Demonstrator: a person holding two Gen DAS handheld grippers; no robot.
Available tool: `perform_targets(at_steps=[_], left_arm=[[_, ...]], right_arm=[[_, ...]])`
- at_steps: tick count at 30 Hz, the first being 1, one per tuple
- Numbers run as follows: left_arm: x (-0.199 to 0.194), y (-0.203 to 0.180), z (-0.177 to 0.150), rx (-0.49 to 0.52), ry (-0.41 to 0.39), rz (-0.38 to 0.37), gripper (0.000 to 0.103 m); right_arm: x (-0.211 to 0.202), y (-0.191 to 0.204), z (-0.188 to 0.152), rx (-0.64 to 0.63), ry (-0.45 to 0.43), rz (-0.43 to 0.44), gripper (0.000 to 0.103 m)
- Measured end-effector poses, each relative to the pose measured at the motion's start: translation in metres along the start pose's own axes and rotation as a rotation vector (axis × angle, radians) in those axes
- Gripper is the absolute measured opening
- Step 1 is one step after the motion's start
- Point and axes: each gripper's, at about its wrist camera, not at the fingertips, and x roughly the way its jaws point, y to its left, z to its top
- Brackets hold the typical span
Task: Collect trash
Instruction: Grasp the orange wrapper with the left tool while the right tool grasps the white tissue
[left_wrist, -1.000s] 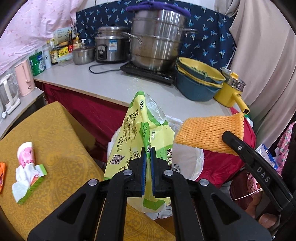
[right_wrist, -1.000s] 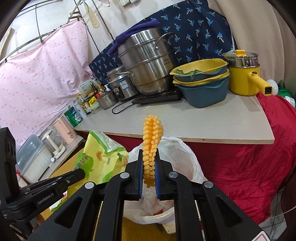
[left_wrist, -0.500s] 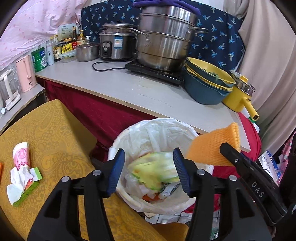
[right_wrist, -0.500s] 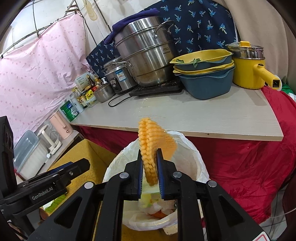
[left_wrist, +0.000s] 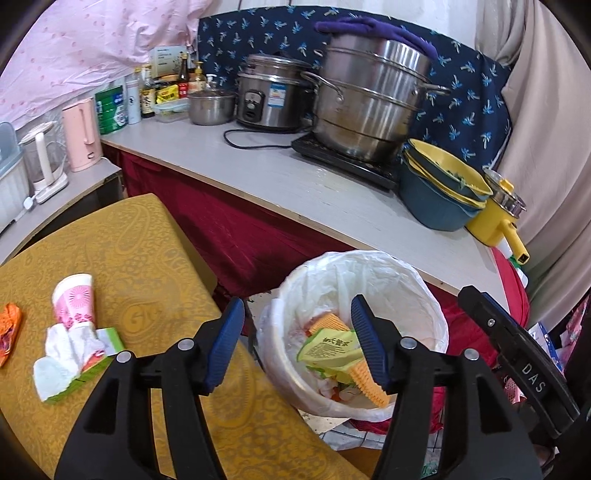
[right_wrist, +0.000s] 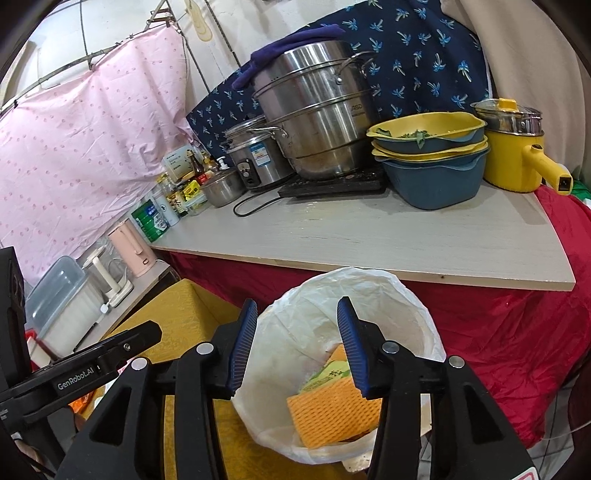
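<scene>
Trash left: pink paper cup (left_wrist: 74, 300) and crumpled white tissue (left_wrist: 66, 354), frame's lower left on yellow cloth, light, crushable, pinch cup rim gently; left gripper (left_wrist: 297, 341) and right gripper (right_wrist: 297, 343) both wide, empty

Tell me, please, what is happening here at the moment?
A person holding a gripper in each hand is clearing trash into the lined bin beside the gold-covered table. Both the left gripper and the right gripper hover open and empty over the bin. The orange foam net and the yellow-green wrapper lie inside it. On the table, a pink paper cup, crumpled tissue and an orange wrapper are not yet collected.
</scene>
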Motion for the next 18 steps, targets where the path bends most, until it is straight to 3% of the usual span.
perform_targets(at_steps=[8, 18], left_arm=[[-0.034, 0.033, -0.004, -0.038, -0.046, 0.042, 0.063], [-0.084, 0.104, -0.018, -0.125, -0.098, 0.136, 0.064]], right_arm=[[-0.015, 0.044, -0.002, -0.055, -0.011, 0.048, 0.048], [-0.019, 0.121, -0.021, -0.145, 0.020, 0.145, 0.049]])
